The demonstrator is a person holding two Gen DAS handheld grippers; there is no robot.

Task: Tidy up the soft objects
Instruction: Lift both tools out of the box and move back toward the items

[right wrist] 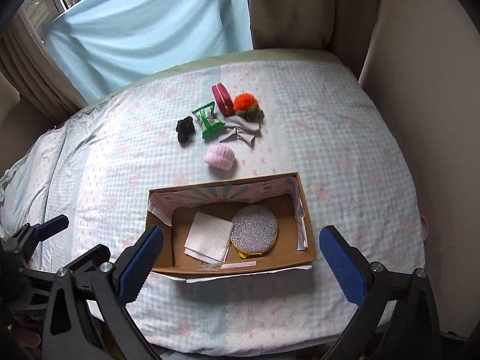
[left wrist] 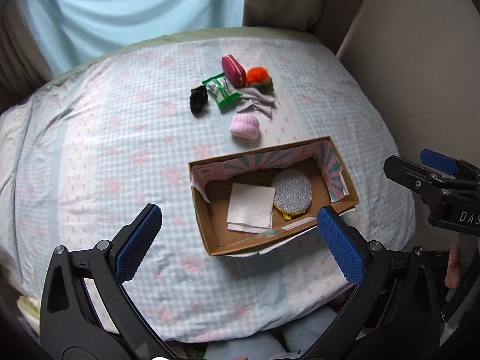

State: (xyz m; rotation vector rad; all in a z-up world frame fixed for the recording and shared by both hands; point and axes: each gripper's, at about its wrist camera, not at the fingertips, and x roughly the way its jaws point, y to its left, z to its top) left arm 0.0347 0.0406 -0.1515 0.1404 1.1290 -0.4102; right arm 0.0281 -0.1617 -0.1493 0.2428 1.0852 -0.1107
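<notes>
A cardboard box (left wrist: 207, 228) (right wrist: 159, 249) sits on the bed, holding a folded white cloth (left wrist: 250, 208) (right wrist: 208, 238) and a glittery silver pouch (left wrist: 292, 193) (right wrist: 255, 232). Beyond it lie a pink knit piece (left wrist: 244, 126) (right wrist: 219, 156), a black scrunchie (left wrist: 198, 99) (right wrist: 183, 130), a green snack packet (left wrist: 221, 90) (right wrist: 207, 118), a magenta zip pouch (left wrist: 233, 70) (right wrist: 221, 99), an orange and green pompom (left wrist: 259, 78) (right wrist: 247, 106) and a grey cloth (left wrist: 256, 100) (right wrist: 241, 130). My left gripper (left wrist: 240, 243) is open just before the box. My right gripper (right wrist: 241, 267) is open over the box's near wall.
The bed has a checked light blue and pink cover (left wrist: 105, 156) (right wrist: 345, 156). A light blue curtain (right wrist: 144, 27) hangs behind, with beige curtains (right wrist: 312, 6) beside it. The right gripper's finger (left wrist: 438, 162) shows at the right edge of the left wrist view.
</notes>
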